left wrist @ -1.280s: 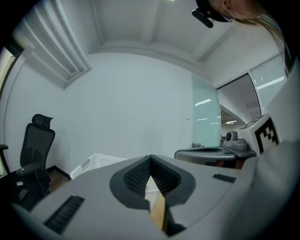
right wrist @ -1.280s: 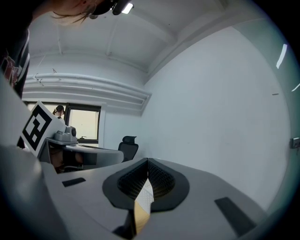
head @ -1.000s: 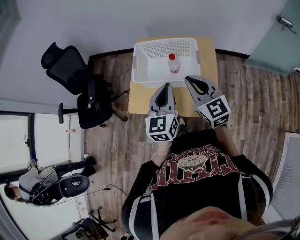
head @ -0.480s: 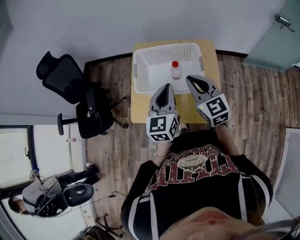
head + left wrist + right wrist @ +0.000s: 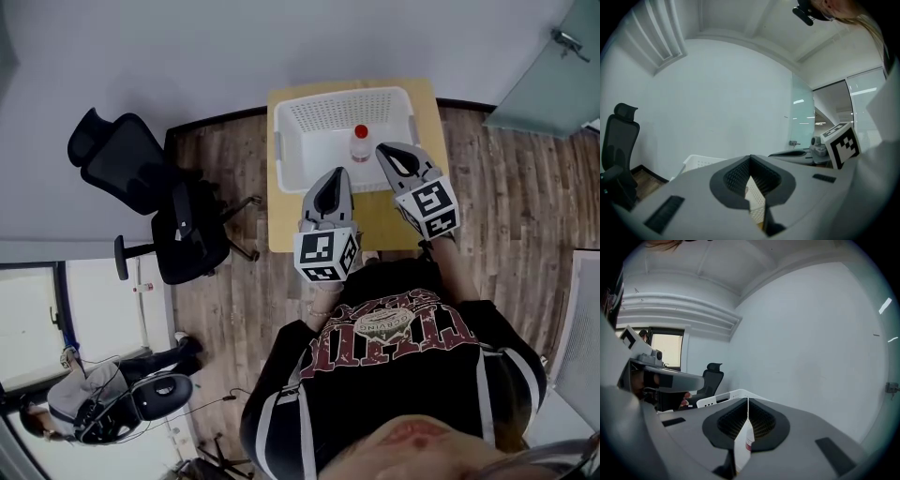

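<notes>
A white perforated basket [image 5: 319, 112] stands on a small wooden table [image 5: 375, 214]. Inside it stands a small clear bottle with a red cap [image 5: 360, 142]. My left gripper [image 5: 337, 172] hovers over the basket's near rim, jaws shut and empty. My right gripper [image 5: 382, 148] is also shut and empty, its tip just right of the bottle. In the left gripper view the shut jaws [image 5: 750, 158] point at the wall, with the basket [image 5: 701, 161] below. In the right gripper view a strip of the bottle [image 5: 744, 446] shows under the closed tip [image 5: 748, 400], with the basket rim [image 5: 722, 397] beyond.
A black office chair [image 5: 141, 187] stands on the wood floor left of the table. A glass door [image 5: 553, 66] is at the far right. Another person sits with equipment at the lower left [image 5: 56, 422]. White walls run behind the table.
Both grippers have moved forward toward the basket, the right one farther, up beside the bottle. Both stay shut.
</notes>
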Motion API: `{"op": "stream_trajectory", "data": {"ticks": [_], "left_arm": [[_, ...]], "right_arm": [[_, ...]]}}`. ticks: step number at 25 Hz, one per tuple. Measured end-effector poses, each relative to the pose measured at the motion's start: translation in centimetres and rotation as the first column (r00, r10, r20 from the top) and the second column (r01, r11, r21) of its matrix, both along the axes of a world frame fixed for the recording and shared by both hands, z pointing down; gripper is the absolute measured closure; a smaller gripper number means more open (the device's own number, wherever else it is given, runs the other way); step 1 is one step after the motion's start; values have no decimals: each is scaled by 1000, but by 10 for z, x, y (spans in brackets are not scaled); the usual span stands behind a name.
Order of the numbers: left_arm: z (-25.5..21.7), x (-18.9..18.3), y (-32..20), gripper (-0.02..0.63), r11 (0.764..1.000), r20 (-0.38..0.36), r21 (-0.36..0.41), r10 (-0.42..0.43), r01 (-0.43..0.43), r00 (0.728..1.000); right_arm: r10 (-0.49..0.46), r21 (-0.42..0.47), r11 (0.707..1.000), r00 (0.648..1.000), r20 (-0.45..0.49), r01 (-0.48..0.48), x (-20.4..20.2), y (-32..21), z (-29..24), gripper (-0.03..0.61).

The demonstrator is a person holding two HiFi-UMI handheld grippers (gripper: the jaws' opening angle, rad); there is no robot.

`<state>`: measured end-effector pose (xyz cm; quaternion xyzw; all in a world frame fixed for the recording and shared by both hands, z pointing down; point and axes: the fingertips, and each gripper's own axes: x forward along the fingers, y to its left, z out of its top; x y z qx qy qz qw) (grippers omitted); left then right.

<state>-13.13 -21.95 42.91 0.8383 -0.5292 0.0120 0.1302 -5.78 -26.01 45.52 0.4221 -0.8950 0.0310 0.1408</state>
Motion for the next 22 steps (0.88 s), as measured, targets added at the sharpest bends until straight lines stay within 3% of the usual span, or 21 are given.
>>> {"op": "stream_trajectory", "data": {"ticks": [15, 22], "left_arm": [[6, -34, -4, 568, 999, -4, -20, -41, 41, 999], [9, -49, -6, 568, 997, -12, -31, -75, 75, 997]], "right_arm": [[-50, -71, 997, 993, -110, 42, -19, -48, 34, 555], [-74, -102, 993, 983, -169, 58, -25, -66, 48, 469]]}}
